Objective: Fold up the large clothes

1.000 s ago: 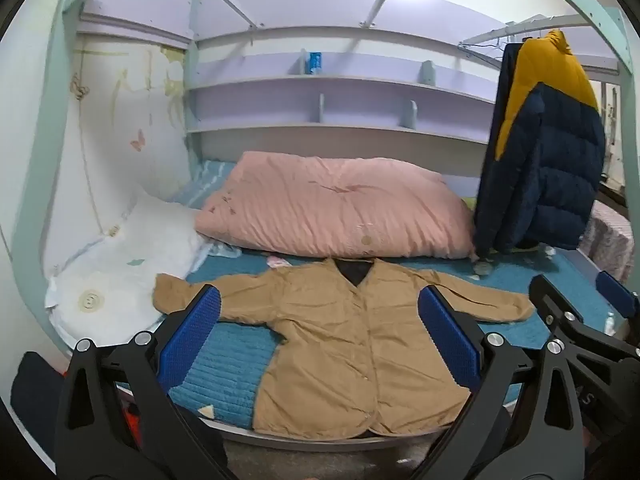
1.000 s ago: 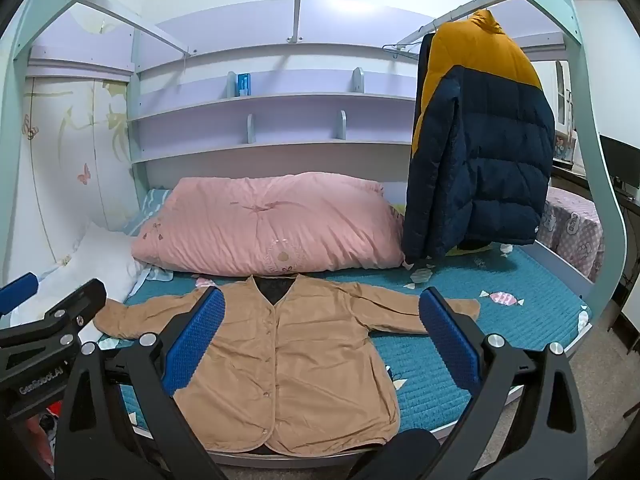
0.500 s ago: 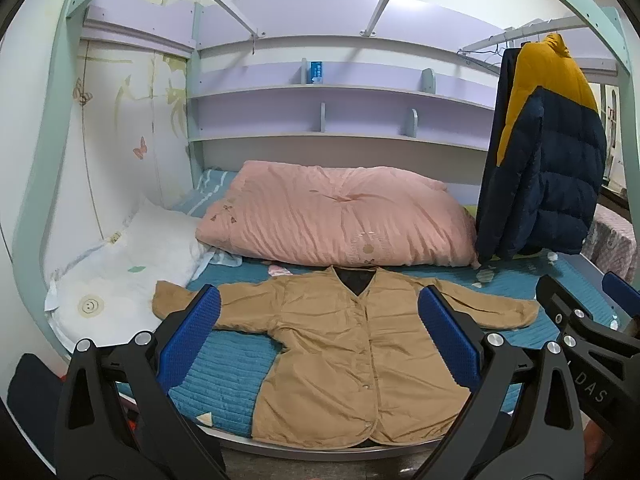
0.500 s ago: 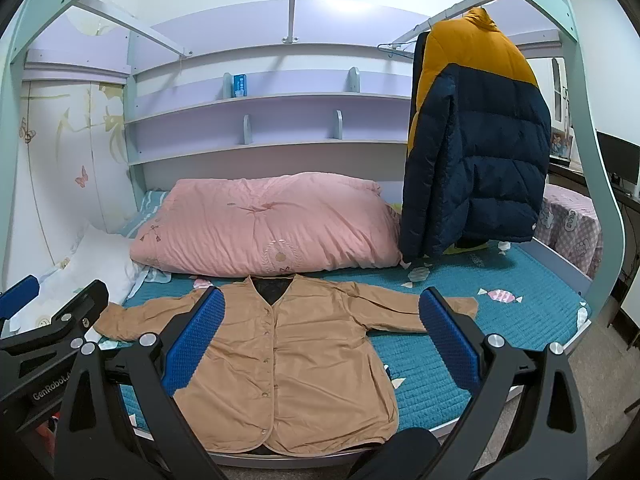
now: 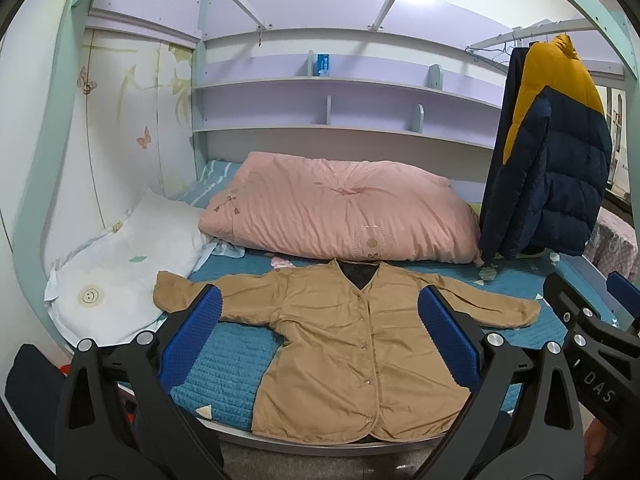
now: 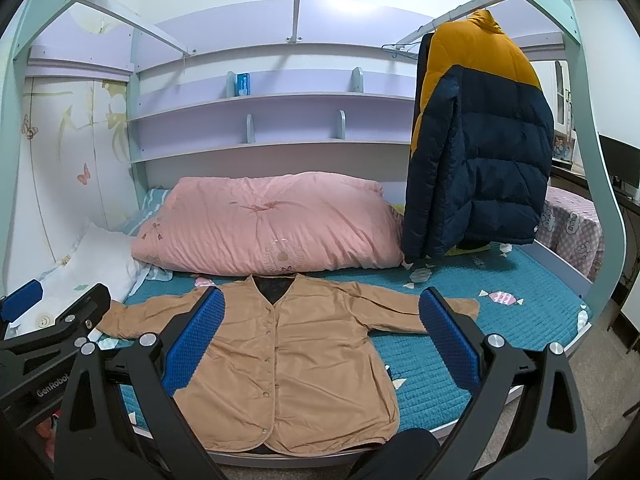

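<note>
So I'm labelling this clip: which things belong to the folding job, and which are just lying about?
For the job:
tan jacket, spread flat
left gripper, open
right gripper, open

Just there:
pink quilt
white pillow
hanging puffer jacket
blue box

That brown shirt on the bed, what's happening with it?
A person holds two grippers, left and right, both open and empty, in front of the bed. The brown shirt lies flat and buttoned, sleeves spread, not yet folded. A pink quilt sits behind it; a puffer jacket hangs at right.
</note>
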### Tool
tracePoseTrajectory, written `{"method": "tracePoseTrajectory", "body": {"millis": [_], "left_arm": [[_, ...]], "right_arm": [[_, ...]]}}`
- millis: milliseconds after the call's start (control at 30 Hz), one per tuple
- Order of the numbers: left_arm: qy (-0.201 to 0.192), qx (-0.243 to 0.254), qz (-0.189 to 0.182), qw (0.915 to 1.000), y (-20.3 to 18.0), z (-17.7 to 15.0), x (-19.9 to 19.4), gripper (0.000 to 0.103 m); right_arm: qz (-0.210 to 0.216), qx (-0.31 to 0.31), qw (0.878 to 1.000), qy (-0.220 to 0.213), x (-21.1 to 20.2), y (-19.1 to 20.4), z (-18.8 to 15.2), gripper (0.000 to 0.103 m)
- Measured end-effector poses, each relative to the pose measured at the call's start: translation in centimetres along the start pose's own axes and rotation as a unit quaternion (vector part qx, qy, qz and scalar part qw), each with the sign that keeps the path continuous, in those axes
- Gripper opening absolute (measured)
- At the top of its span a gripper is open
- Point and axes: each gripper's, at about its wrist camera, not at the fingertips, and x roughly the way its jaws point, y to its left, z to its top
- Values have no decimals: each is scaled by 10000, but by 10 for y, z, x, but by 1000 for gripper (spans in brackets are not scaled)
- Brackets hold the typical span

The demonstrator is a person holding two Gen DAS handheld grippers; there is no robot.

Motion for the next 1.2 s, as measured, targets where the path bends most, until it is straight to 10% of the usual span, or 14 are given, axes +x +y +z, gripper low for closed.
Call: {"method": "tracePoseTrajectory", "body": {"millis": [1200], "left_arm": [[275,52,-173,9995,2,-1,3,98]], "right_arm": [[-3,-3,10000,17,2,2,-1,94]]}}
